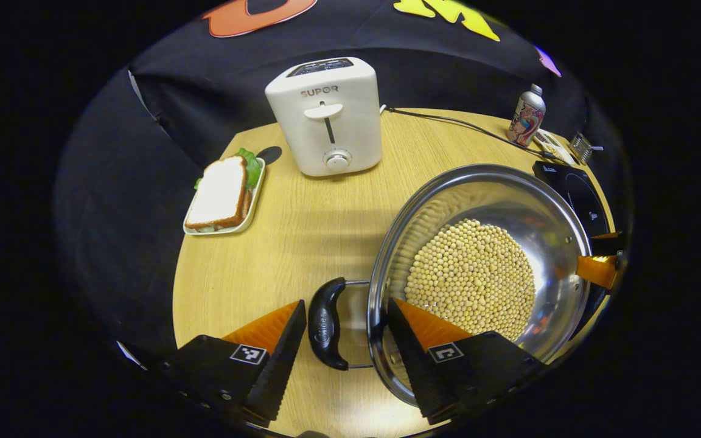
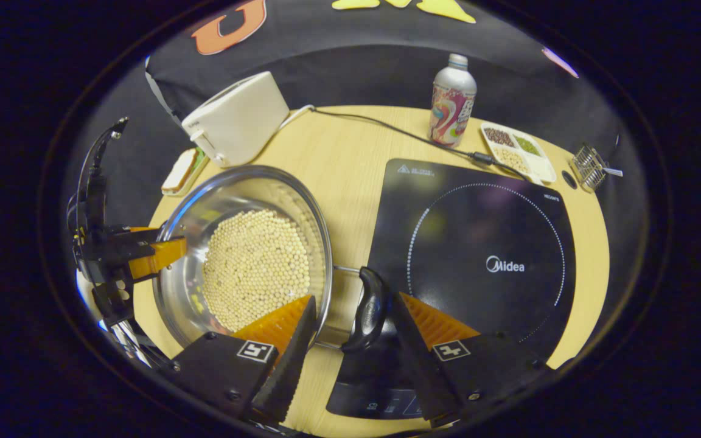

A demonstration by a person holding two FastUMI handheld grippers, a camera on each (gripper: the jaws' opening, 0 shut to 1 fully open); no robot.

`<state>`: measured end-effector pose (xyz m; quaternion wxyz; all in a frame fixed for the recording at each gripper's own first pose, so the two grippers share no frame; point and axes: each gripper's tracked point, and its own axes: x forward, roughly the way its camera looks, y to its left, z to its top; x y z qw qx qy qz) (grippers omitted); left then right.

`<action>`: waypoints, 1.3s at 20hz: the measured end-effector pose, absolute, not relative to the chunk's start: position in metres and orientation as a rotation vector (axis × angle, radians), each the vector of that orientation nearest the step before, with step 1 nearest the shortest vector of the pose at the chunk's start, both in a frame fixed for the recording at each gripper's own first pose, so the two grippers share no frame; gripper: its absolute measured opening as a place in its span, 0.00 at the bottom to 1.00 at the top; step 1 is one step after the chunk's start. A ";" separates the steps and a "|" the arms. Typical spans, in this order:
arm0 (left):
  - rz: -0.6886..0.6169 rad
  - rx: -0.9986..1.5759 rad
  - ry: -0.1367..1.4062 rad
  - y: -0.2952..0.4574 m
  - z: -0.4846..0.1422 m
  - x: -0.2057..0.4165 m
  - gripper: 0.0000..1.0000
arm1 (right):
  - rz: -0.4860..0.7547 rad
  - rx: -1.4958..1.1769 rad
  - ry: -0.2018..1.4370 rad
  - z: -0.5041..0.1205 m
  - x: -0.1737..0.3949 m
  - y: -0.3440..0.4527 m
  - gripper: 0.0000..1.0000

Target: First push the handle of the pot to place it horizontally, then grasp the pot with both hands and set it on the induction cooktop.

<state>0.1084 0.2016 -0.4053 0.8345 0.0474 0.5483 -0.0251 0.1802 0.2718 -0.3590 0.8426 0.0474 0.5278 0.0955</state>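
In the left gripper view, the left tongs [image 1: 345, 340] stand apart at bottom centre, straddling the pot's near black handle [image 1: 326, 324] without clamping it. The pot [image 1: 478, 274], holding beans [image 1: 472, 280], sits on the tabletop [image 1: 302, 237] at lower right. In the right gripper view, the right tongs [image 2: 353, 331] stand apart around the other handle [image 2: 367, 310], beside the induction cooktop [image 2: 478, 255] at right.

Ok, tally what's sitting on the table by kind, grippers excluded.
Cookware: 1, the pot of beans
Appliances: 2, the toaster and the induction cooktop
Food dishes: 2, the sandwich plate and the divided snack tray
Drinks: 1, the bottle
Small wire rack: 1
Total: 7
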 end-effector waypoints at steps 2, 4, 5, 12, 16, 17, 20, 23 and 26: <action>-0.057 0.101 1.189 0.201 -0.408 0.108 0.74 | 0.175 0.117 1.146 -0.357 0.183 0.271 0.76; -0.065 0.096 1.212 0.200 -0.409 0.108 0.74 | 0.157 0.117 1.178 -0.356 0.184 0.272 0.76; -0.071 0.084 1.226 0.199 -0.409 0.108 0.72 | 0.144 0.117 1.191 -0.356 0.185 0.272 0.74; -0.094 -0.021 1.341 0.199 -0.408 0.103 0.63 | 0.133 0.118 1.252 -0.355 0.188 0.273 0.58; -0.078 -0.003 1.310 0.197 -0.404 0.101 0.59 | 0.144 0.137 1.227 -0.354 0.188 0.273 0.53; -0.078 -0.001 1.294 0.196 -0.401 0.103 0.59 | 0.146 0.157 1.220 -0.354 0.187 0.272 0.53; -0.085 0.007 1.240 0.201 -0.391 0.103 0.68 | 0.164 0.149 1.135 -0.345 0.191 0.265 0.55; -0.083 -0.028 1.222 0.204 -0.385 0.096 0.59 | 0.185 0.129 1.087 -0.327 0.194 0.261 0.52; -0.091 -0.016 1.201 0.204 -0.384 0.096 0.59 | 0.186 0.130 1.053 -0.312 0.192 0.256 0.54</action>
